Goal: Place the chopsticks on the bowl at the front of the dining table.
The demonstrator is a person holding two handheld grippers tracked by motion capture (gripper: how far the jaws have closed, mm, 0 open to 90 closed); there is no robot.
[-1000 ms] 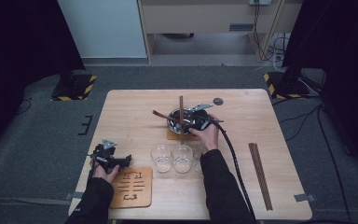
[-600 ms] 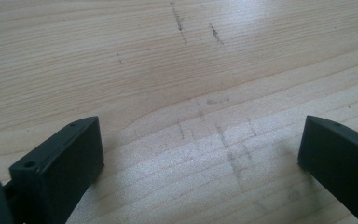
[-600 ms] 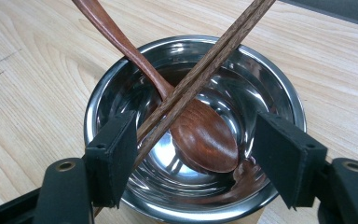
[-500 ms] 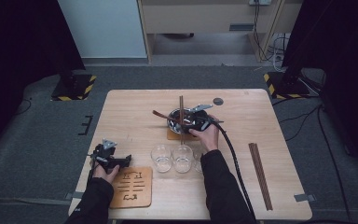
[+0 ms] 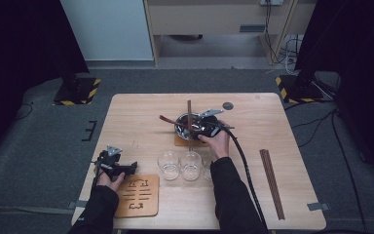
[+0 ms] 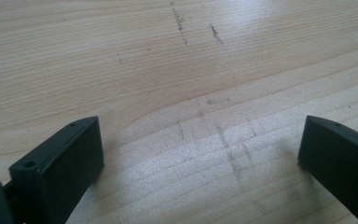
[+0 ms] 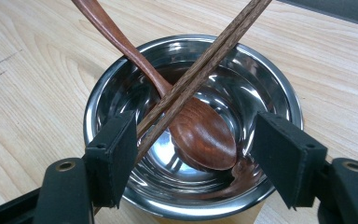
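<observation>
A shiny steel bowl stands on a small wooden coaster mid-table. In it lies a dark wooden spoon, handle slanting out to the far left. A pair of brown chopsticks rests across the rim. My right gripper is open at the bowl's near side, and the chopsticks' near end runs close by its left jaw. In the high view this right gripper sits at the bowl. My left gripper is open over bare wood, near the table's left edge in the high view.
Three clear glasses stand in a row in front of the bowl, the rightmost half hidden by the right forearm. A carved wooden trivet lies front left. Another chopstick pair lies at the right. A small dark disc lies behind the bowl.
</observation>
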